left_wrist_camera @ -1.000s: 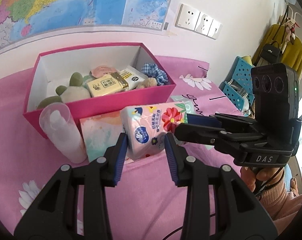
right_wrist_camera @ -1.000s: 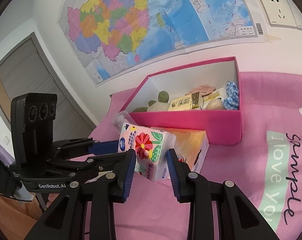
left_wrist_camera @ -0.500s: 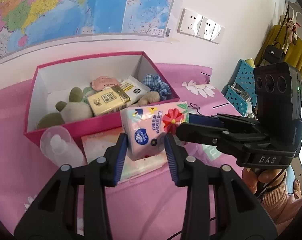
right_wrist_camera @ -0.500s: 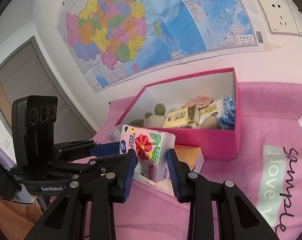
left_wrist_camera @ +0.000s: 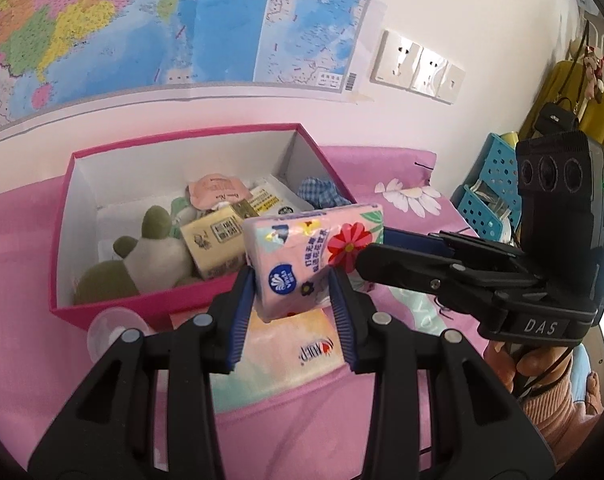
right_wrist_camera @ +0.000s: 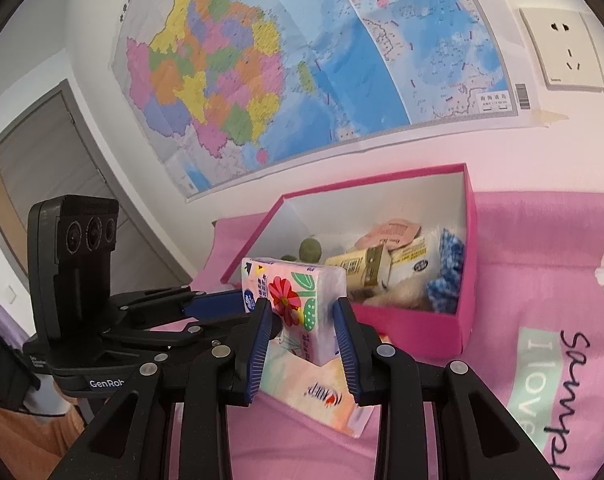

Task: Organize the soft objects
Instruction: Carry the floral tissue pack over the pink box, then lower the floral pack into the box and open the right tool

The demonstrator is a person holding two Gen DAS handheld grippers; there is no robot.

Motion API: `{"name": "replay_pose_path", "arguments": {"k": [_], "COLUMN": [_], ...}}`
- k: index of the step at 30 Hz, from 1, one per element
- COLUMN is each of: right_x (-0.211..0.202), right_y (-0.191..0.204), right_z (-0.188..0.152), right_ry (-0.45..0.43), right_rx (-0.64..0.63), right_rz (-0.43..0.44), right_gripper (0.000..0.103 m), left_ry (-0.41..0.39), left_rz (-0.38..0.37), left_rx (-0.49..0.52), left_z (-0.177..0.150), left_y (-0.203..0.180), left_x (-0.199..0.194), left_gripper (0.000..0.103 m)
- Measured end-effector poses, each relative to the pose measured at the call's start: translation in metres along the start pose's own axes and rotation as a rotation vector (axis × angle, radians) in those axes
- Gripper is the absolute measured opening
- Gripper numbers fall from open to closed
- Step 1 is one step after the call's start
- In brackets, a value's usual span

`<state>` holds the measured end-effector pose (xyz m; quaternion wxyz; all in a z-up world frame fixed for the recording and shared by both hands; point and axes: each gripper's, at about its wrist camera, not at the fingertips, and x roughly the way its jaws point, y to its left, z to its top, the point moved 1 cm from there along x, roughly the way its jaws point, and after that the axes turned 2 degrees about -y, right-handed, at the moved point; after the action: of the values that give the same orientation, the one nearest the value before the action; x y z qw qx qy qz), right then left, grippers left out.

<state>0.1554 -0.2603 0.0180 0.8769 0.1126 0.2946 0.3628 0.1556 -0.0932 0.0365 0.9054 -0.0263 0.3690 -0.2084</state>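
Note:
A pink tissue pack (left_wrist_camera: 314, 256) with a red flower print hangs in the air above the pink bedcover, held at both ends. My left gripper (left_wrist_camera: 291, 284) is shut on its near end. My right gripper (right_wrist_camera: 302, 312) is shut on the other end and comes in from the right in the left wrist view (left_wrist_camera: 382, 254). The pack (right_wrist_camera: 297, 292) hovers at the front wall of the open pink box (left_wrist_camera: 181, 292), which holds a green and white plush toy (left_wrist_camera: 141, 260), a yellow tissue pack (left_wrist_camera: 217, 244) and a blue checked scrunchie (left_wrist_camera: 318, 196). A second, pastel tissue pack (left_wrist_camera: 285, 344) lies flat on the bed below.
A clear bottle (left_wrist_camera: 109, 328) lies against the box's front left corner. A blue basket (left_wrist_camera: 490, 200) stands beyond the bed's right edge, with a yellow garment (left_wrist_camera: 582, 108) hanging above it. The wall behind the box carries a map (right_wrist_camera: 302, 60) and sockets (left_wrist_camera: 418, 66).
Both grippers have lifted the flowered tissue pack off the pastel pack and carried it toward the box. The pack now overlaps the box's front wall.

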Motion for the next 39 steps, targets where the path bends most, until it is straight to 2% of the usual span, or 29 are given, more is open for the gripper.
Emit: {"name": "replay_pose_path", "arguments": {"k": [5,14,39], "right_x": [0.010,0.026,0.063], "right_y": [-0.010,-0.019,-0.044], "right_z": [0.010,0.021,0.039], "right_ry": [0.003,0.004,0.029], "right_rx": [0.024,0.041,0.087], "right_rz": [0.015,-0.008,-0.115], "right_gripper": [0.033,0.033,0.033], "left_ry": [0.001,0.013,0.084], "left_rz": [0.014,0.030,0.052], "left_rx": [-0.005,-0.019,-0.088], "left_z": [0.009,0.020,0.040], "left_y": [0.004,0.012,0.029], "left_x": [0.007,0.019,0.064], "left_gripper": [0.040,0.040,0.040]}}
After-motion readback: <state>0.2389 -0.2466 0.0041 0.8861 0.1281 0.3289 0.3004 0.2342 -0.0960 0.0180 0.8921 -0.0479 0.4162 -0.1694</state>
